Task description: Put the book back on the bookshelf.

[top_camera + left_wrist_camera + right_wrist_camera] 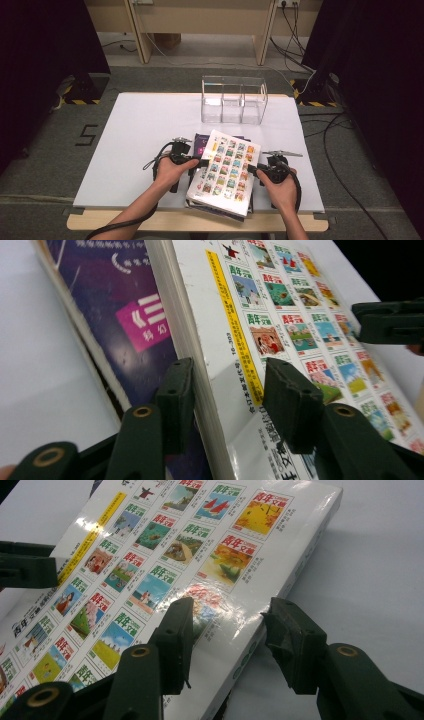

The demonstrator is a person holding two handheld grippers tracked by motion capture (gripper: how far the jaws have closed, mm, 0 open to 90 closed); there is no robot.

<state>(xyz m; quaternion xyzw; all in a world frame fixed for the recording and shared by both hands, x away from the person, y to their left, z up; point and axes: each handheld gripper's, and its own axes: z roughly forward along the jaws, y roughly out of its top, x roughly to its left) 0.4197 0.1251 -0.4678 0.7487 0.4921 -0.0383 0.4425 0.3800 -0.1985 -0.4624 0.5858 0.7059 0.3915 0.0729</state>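
Note:
A thick white book (pixel 227 167) with a grid of small colourful pictures on its cover lies askew on a purple book (pixel 202 141) near the table's front edge. My left gripper (pixel 202 162) straddles the white book's left edge. In the left gripper view the jaws (pixel 227 390) stand apart, one beside the page edge and one over the cover (pixel 280 305), above the purple book (pixel 115 305). My right gripper (pixel 251 170) straddles the right edge. There one jaw (pixel 227 630) is over the cover (pixel 165 555) and the other hangs off the side above the table.
A clear plastic organiser (pixel 232 100) with three compartments stands at the back of the white table (pixel 150 125). Cables trail on the grey floor to the right. Each gripper's view also shows the other gripper's dark jaw across the book.

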